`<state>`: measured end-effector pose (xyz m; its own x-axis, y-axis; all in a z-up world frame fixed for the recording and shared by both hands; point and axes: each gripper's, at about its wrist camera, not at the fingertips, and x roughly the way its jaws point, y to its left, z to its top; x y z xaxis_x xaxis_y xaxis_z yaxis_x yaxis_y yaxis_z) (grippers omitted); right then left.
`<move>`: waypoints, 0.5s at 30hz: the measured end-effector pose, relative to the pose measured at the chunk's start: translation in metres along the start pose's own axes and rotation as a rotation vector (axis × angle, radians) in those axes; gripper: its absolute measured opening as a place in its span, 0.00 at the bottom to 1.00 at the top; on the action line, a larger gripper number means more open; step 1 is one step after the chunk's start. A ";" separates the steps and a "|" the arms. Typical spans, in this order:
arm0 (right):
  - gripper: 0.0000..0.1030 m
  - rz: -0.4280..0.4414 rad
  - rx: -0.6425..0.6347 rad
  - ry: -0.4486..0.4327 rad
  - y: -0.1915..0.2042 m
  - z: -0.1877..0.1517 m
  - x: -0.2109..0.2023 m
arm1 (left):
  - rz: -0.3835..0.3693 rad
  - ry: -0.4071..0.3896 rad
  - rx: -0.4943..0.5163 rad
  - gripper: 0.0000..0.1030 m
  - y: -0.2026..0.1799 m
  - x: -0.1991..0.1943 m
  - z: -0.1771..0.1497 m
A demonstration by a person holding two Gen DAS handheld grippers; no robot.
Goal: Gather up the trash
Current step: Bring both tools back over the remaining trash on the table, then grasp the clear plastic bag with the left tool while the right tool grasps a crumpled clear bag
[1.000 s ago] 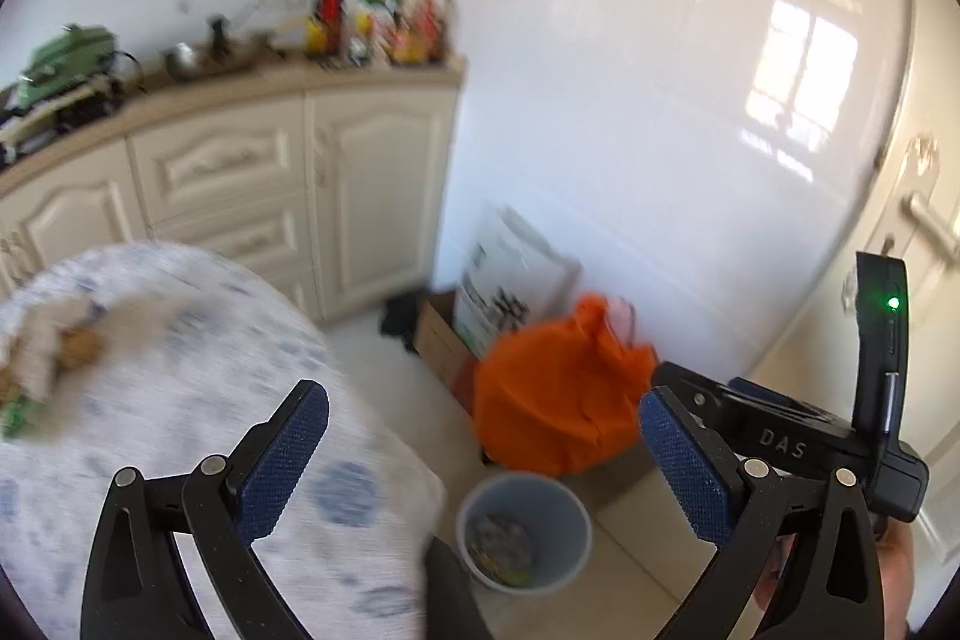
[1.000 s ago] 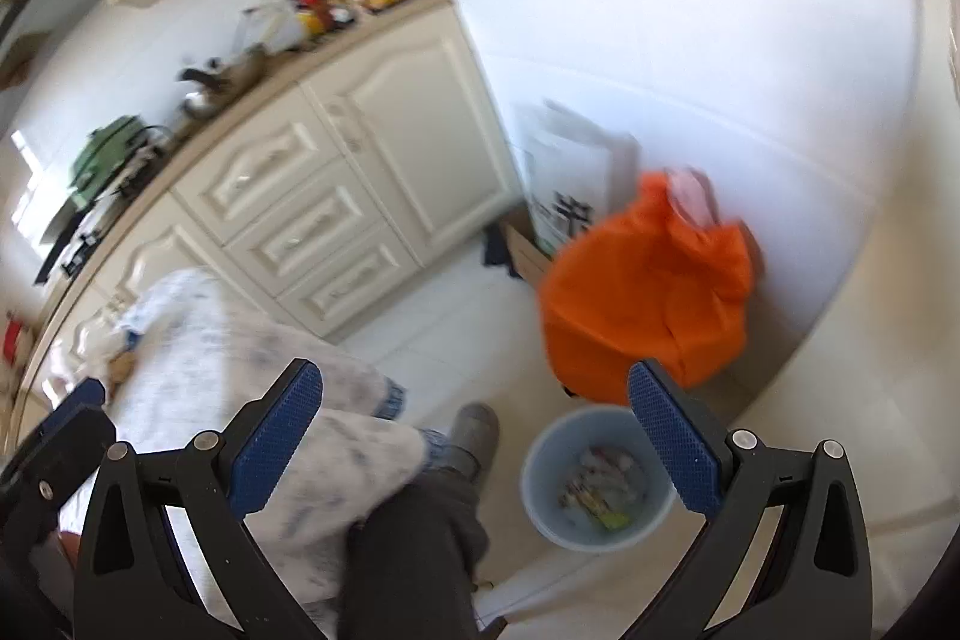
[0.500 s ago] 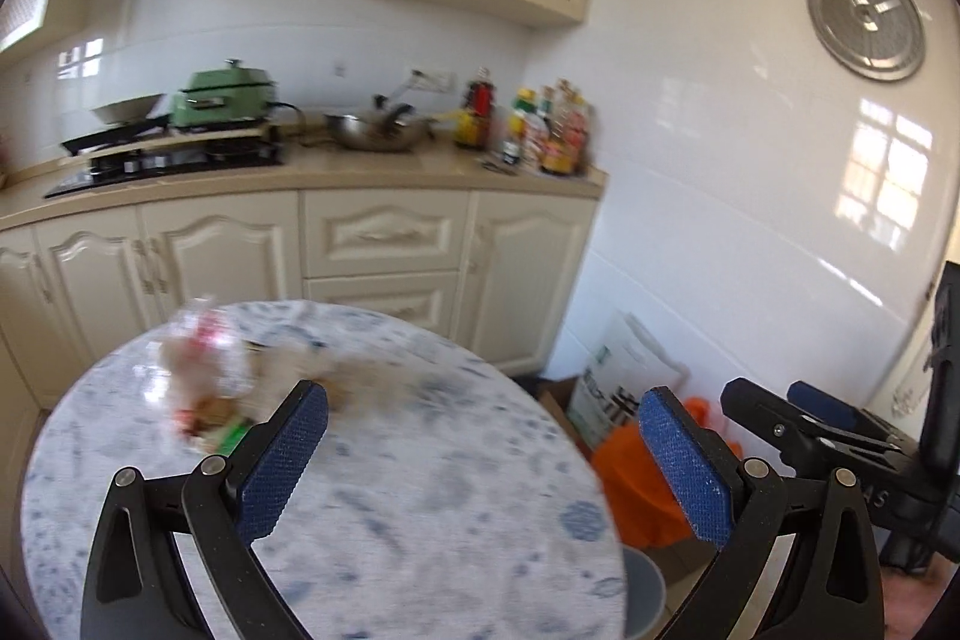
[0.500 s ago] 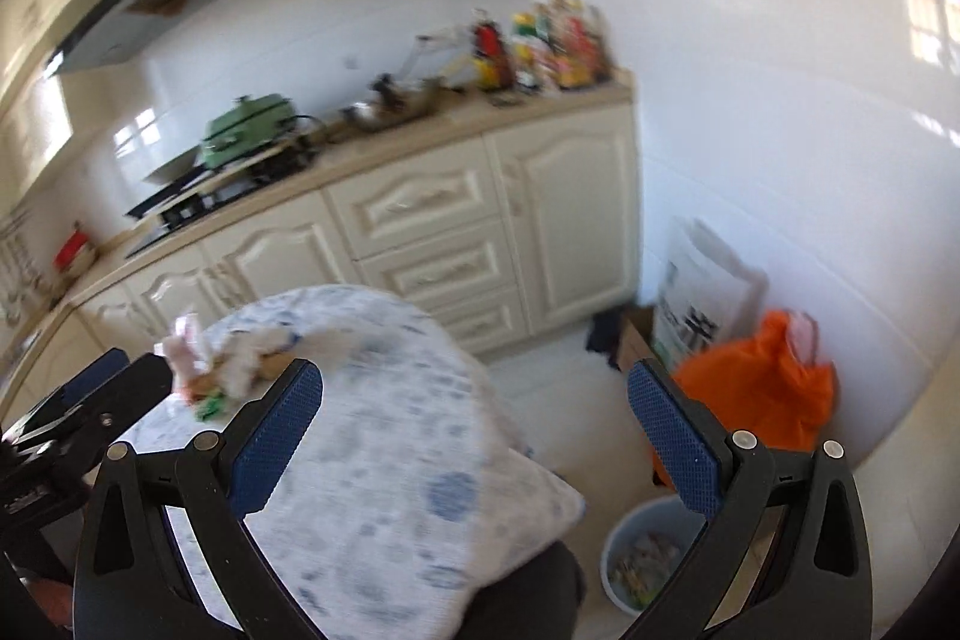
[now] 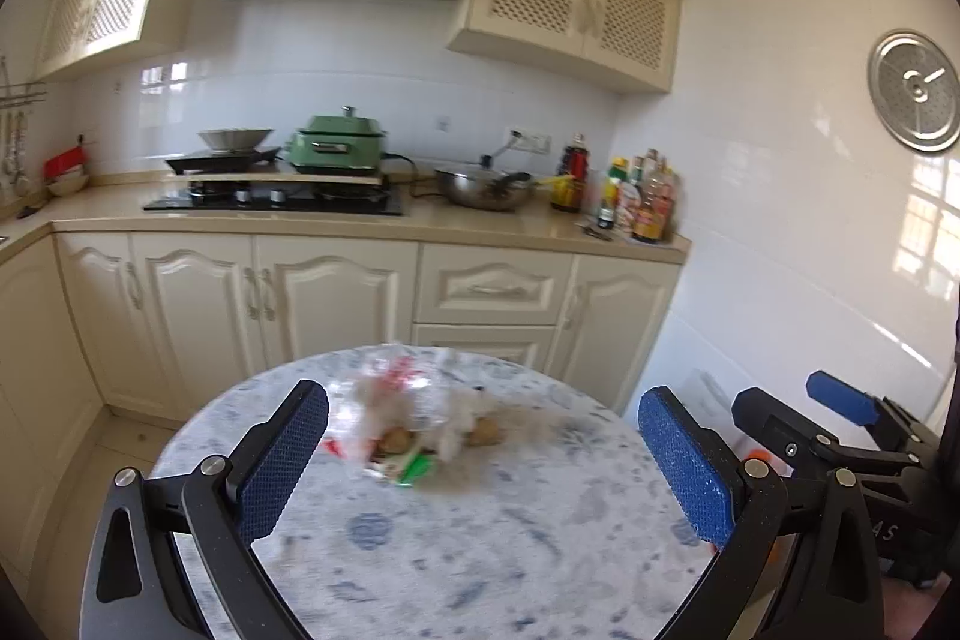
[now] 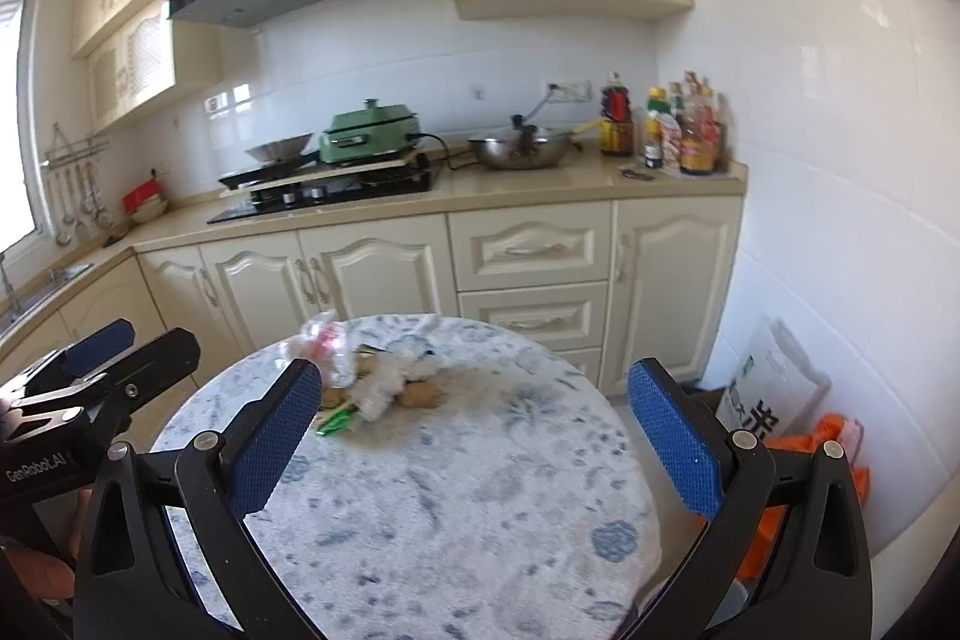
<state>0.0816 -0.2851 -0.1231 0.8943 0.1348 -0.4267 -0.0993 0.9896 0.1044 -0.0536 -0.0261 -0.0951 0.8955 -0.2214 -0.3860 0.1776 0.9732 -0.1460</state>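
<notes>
A pile of trash (image 5: 414, 424) lies on the far half of a round table with a blue-patterned cloth (image 5: 456, 520): crumpled clear plastic, white tissue, brown lumps and a green wrapper. The same trash pile (image 6: 372, 376) shows in the right wrist view, left of centre. My left gripper (image 5: 480, 460) hovers open over the table's near side, nothing between its blue pads. My right gripper (image 6: 480, 436) is open too and empty, above the cloth (image 6: 480, 490). Each gripper shows at the edge of the other's view.
Cream cabinets and a counter (image 5: 360, 220) run behind the table, bearing a stove, green cooker, pan and bottles. An orange bag (image 6: 834, 448) and a white paper bag (image 6: 774, 388) stand on the floor at the right against the tiled wall.
Both grippers swung up and left, from the blue bin and orange bag on the floor to the table. The trash pile is now centred ahead. Both stayed open.
</notes>
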 end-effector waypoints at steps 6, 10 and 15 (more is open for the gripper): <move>1.00 0.033 -0.058 0.015 0.028 -0.002 0.011 | 0.069 0.003 0.013 0.99 0.026 -0.012 -0.010; 1.00 0.053 -0.076 0.034 0.036 -0.003 0.021 | 0.098 0.010 0.017 0.99 0.035 -0.017 -0.016; 1.00 0.069 -0.102 0.085 0.044 -0.010 0.049 | 0.127 0.044 0.011 0.99 0.045 0.002 -0.023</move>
<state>0.1171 -0.2343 -0.1486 0.8438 0.2023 -0.4970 -0.2069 0.9773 0.0466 -0.0535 0.0162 -0.1230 0.8926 -0.0982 -0.4399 0.0684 0.9942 -0.0831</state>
